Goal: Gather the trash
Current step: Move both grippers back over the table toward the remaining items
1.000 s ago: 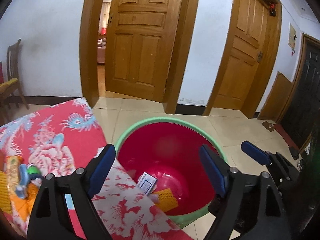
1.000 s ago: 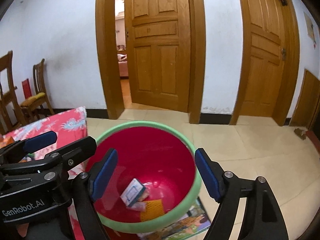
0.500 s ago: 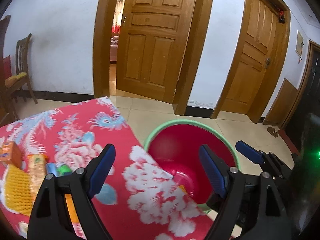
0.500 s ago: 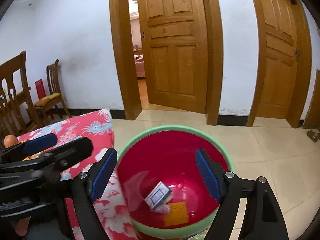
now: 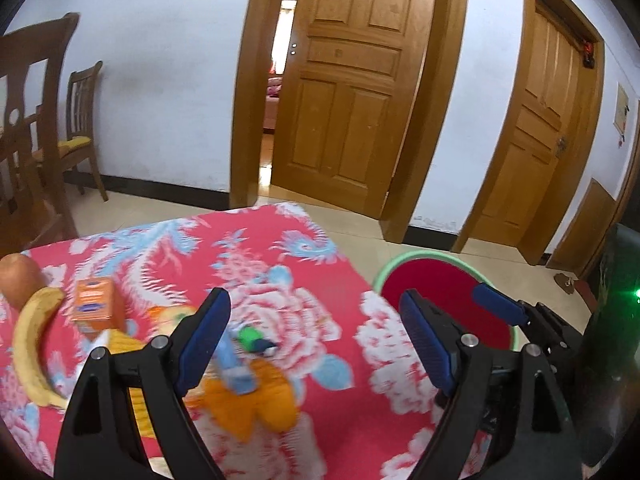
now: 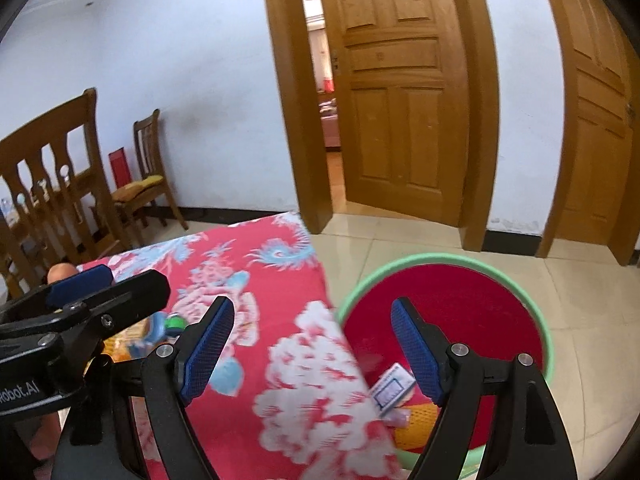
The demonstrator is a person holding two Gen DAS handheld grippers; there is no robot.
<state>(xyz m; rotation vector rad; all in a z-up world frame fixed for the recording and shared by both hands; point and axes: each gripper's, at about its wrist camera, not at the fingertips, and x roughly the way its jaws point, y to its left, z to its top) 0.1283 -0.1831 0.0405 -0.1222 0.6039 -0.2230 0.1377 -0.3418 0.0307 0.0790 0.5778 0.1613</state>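
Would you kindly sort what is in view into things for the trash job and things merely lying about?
For the job:
- red bin
- white packet inside it
- orange wrapper on the table
- blue tube

Lying about:
- banana
- wooden chair
- doors

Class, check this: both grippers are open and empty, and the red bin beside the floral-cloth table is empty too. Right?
Not quite. The red bin is not empty: the right wrist view shows a small white box and a yellow wrapper in it. Both grippers are open and empty.

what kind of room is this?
Likely a home's dining or living room: panelled wooden doors, wooden chairs along the wall, and a table under a floral cloth beside a red bin on tiled floor.
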